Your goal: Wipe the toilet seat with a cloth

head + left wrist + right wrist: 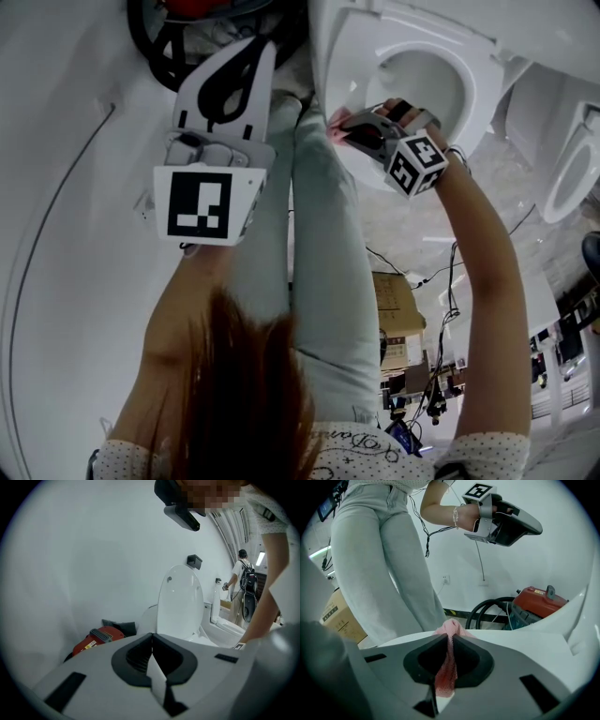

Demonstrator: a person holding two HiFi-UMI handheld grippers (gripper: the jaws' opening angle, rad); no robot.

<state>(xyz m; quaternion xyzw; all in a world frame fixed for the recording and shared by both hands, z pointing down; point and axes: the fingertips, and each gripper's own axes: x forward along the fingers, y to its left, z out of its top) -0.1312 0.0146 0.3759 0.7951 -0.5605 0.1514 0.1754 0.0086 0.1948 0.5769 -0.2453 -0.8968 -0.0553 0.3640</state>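
Pink cloth, one, pinched in right claw against toilet seat; left claw pressed together, empty.

Left claw and right claw: white, black-padded (marker cubes); pale jeans.

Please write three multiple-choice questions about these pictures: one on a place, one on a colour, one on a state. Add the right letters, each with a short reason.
1. Where is the cloth?
A. not in view
B. between the jaws of the right gripper
C. lying loose, held by nothing

2. What colour is the vacuum cleaner by the wall?
A. blue
B. yellow
C. red

3. How do the jaws of the left gripper stand?
A. shut, nothing between them
B. wide apart
C. shut on the cloth

Answers:
1 B: the right gripper view shows pink fabric pinched between the jaws.
2 C: its body is red in both gripper views.
3 A: the left gripper view shows them meeting, empty.
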